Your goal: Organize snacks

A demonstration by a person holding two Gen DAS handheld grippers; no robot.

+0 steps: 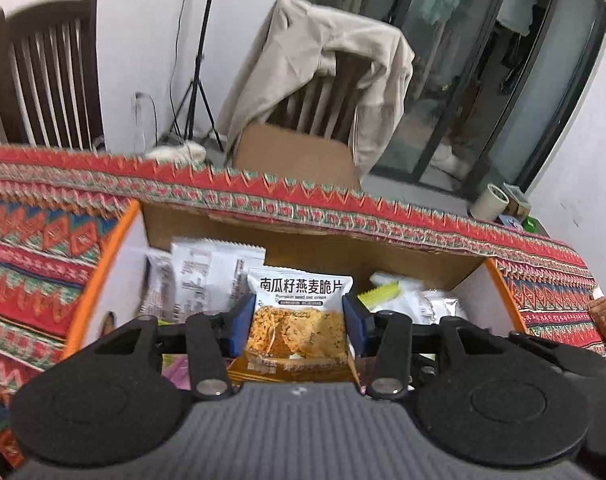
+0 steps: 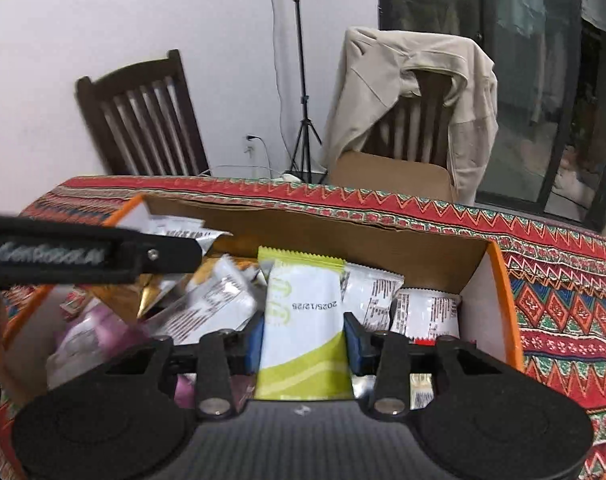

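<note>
My left hand-held gripper (image 1: pixel 297 322) pinches an orange-printed oat-crisp packet (image 1: pixel 299 316); my right hand-held gripper (image 2: pixel 303 340) pinches a white-and-lime foil snack sachet (image 2: pixel 303 320). Both packets stand long axis pointing away from me, over the orange-edged cardboard box (image 2: pixel 499 300) on the patterned worktop (image 2: pixel 563 280). Box lies straight below and ahead.
</note>
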